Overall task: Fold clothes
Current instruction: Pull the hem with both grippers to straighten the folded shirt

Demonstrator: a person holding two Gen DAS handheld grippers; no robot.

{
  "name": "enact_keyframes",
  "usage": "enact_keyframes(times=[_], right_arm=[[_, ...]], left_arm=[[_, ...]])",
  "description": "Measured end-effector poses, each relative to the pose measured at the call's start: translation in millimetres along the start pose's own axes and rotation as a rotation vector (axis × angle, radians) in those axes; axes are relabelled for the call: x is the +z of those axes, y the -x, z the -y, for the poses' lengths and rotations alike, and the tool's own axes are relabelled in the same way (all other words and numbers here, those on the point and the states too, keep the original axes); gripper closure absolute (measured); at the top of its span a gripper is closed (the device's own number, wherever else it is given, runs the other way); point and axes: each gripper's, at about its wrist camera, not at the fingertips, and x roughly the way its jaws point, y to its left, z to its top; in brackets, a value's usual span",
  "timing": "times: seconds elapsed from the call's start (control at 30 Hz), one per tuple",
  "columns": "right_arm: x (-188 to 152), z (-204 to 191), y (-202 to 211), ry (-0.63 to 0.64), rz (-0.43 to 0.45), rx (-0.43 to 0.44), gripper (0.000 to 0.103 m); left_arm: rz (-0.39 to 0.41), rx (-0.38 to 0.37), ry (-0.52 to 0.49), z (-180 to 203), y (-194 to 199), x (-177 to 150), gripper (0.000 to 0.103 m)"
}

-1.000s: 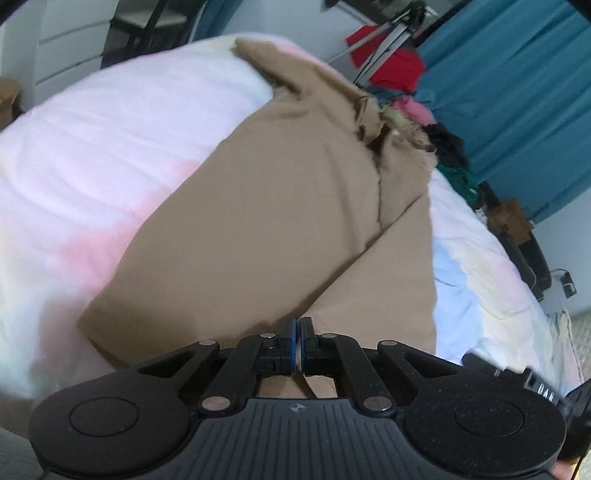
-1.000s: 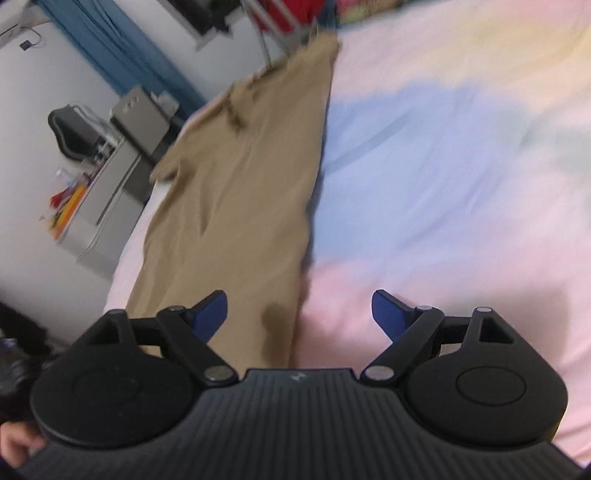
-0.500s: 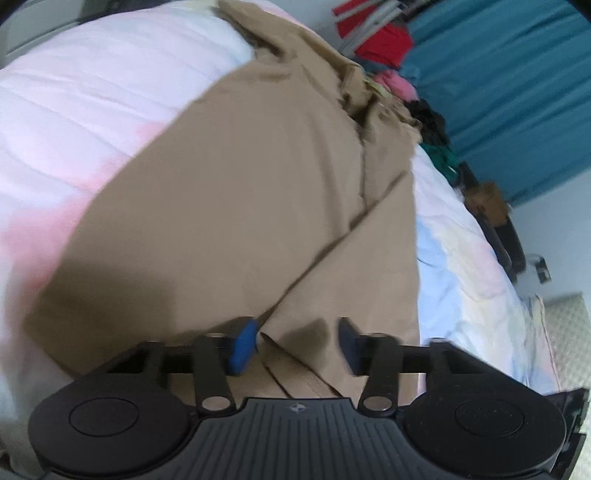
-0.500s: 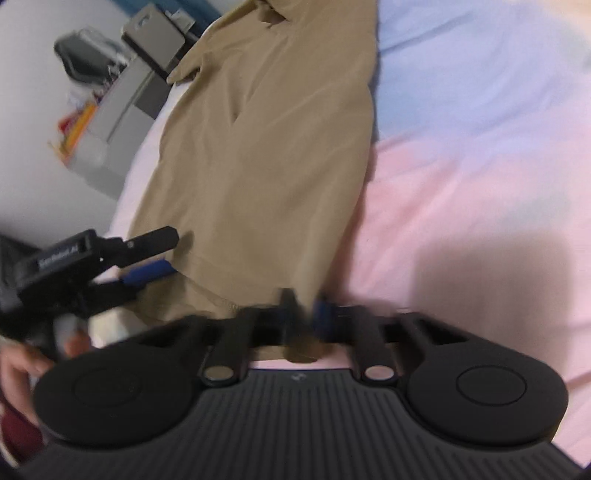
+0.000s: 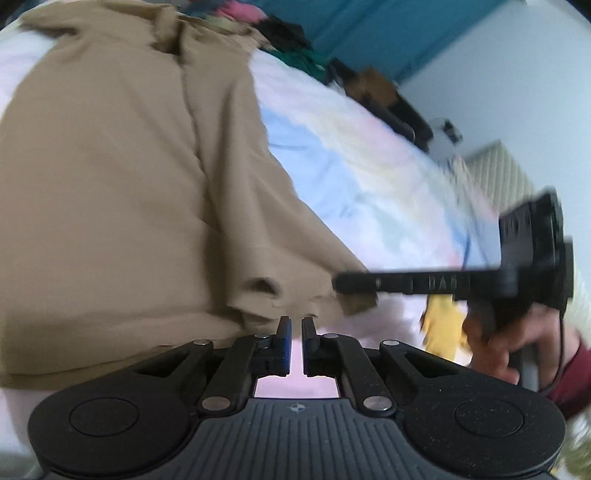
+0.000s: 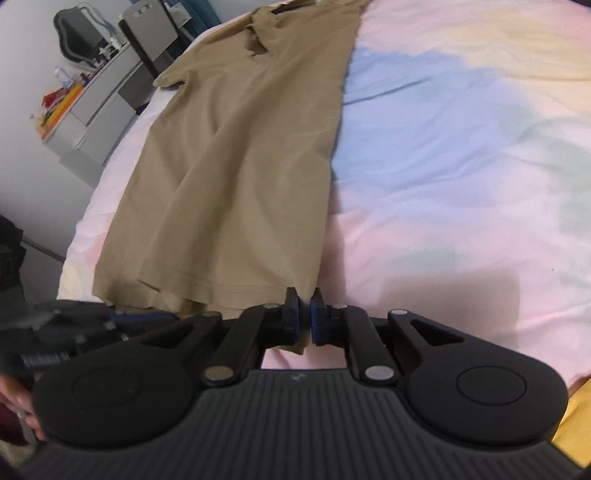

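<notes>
A tan polo shirt [image 6: 236, 155] lies lengthwise on the bed, collar far, hem near; it fills the left of the left wrist view [image 5: 129, 177]. My right gripper [image 6: 303, 308] is shut on the hem's right corner. My left gripper [image 5: 294, 322] is nearly shut at the hem edge, with a narrow gap between the jaws; whether cloth is pinched is unclear. The right gripper also shows from the side in the left wrist view [image 5: 343, 284], touching the hem. The left gripper shows blurred at the lower left of the right wrist view [image 6: 122, 317].
The bed has a pastel pink, blue and yellow sheet [image 6: 461, 166]. A grey desk with clutter [image 6: 96, 96] stands to the left of the bed. Teal curtains [image 5: 351, 29] and piled clothes [image 5: 288, 40] lie beyond the far end.
Both grippers have dropped to the shirt's hem. The left opened, then closed to a narrow gap. The right, open a second ago, has closed on the hem's corner.
</notes>
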Motion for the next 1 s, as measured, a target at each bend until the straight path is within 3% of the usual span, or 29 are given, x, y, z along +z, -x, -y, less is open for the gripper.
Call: enact_keyframes(times=[0.03,0.1,0.17,0.3,0.43,0.6,0.73,0.77,0.83,0.87,1.0], right_arm=[[1.1,1.7,-1.2,0.002,-0.004,-0.018,0.084],[4.7,4.7,4.1,0.002,0.021,-0.042,0.061],[9.1,6.9,16.0,0.006,0.086,-0.036,0.045],[22.9,-5.4,25.5,0.039,0.180,0.002,0.044],[36.8,-36.3,-1.7,0.131,0.146,0.075,0.045],[40.9,-54.3,-49.8,0.248,0.079,0.033,0.046],[27.9,-49.9,-61.6,0.318,0.069,0.015,0.046],[24.5,-52.1,-61.9,0.357,0.070,0.001,0.051],[19.3,-58.4,-61.7,0.435,0.068,-0.037,0.075],[18.8,-59.5,-61.5,0.444,0.065,-0.045,0.093],[19.4,-57.7,-50.6,0.455,0.077,-0.039,0.097]], left_arm=[[-0.003,0.005,-0.003,0.6,-1.5,0.9,0.091],[0.026,-0.005,0.007,0.6,4.3,1.2,0.083],[0.077,-0.028,0.031,-2.5,15.1,0.6,0.061],[0.194,0.012,0.054,-6.7,32.3,7.8,0.052],[0.277,0.138,0.116,-18.0,42.7,15.4,0.047],[0.287,0.199,0.185,-33.6,50.1,19.8,0.047],[0.284,0.216,0.167,-35.8,51.6,24.1,0.046],[0.278,0.223,0.154,-34.9,49.8,25.8,0.046],[0.264,0.237,0.125,-32.9,45.1,29.0,0.046],[0.257,0.240,0.116,-31.7,43.5,28.7,0.046],[0.235,0.243,0.092,-28.0,37.2,25.7,0.047]])
